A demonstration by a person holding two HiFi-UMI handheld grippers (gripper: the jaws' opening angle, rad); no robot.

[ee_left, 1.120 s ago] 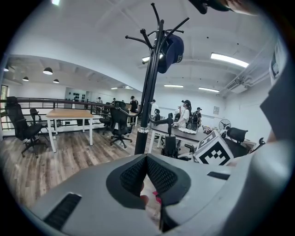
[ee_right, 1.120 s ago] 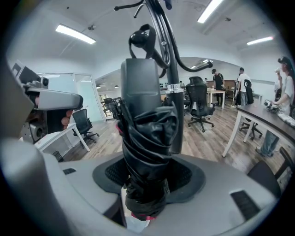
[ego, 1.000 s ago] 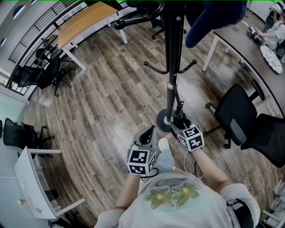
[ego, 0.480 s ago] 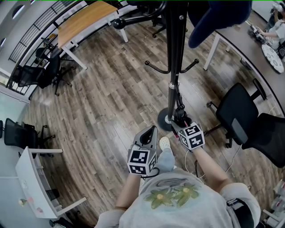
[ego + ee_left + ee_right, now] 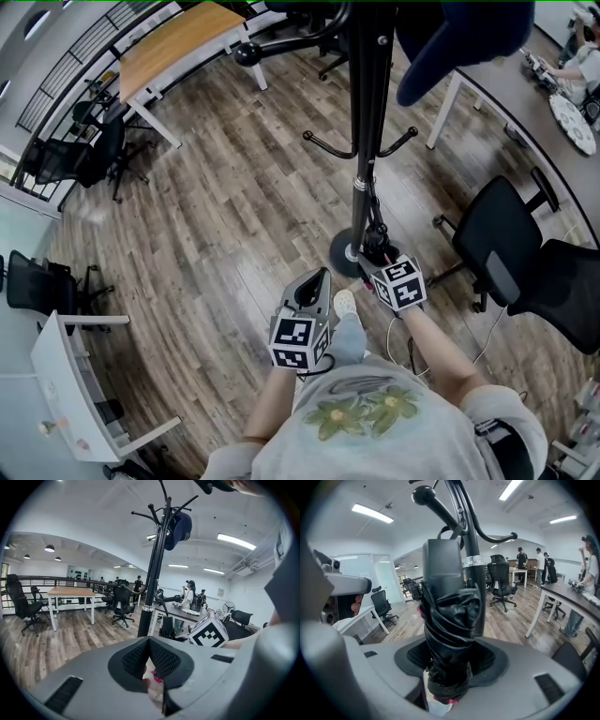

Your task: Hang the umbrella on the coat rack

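A black folded umbrella (image 5: 449, 634) stands between the pads of my right gripper (image 5: 450, 656), which is shut on it. Its handle (image 5: 443, 569) rises in front of the coat rack's pole (image 5: 471, 550). In the head view the right gripper (image 5: 382, 255) holds the umbrella (image 5: 374, 225) close to the coat rack (image 5: 366, 103), just above the rack's round base (image 5: 343, 255). Two curved hooks (image 5: 323, 143) stick out lower on the pole, and a navy cap (image 5: 459, 33) hangs near the top. My left gripper (image 5: 317, 277) hangs to the left, shut and empty, its fingertips (image 5: 149, 641) meeting.
A black office chair (image 5: 502, 244) stands right of the rack, beside a grey table (image 5: 525, 103) where a person sits. A wooden desk (image 5: 178, 47) and more chairs (image 5: 94, 150) are at the far left. A white table (image 5: 66, 384) is at the near left. Wooden floor (image 5: 234, 216) lies between.
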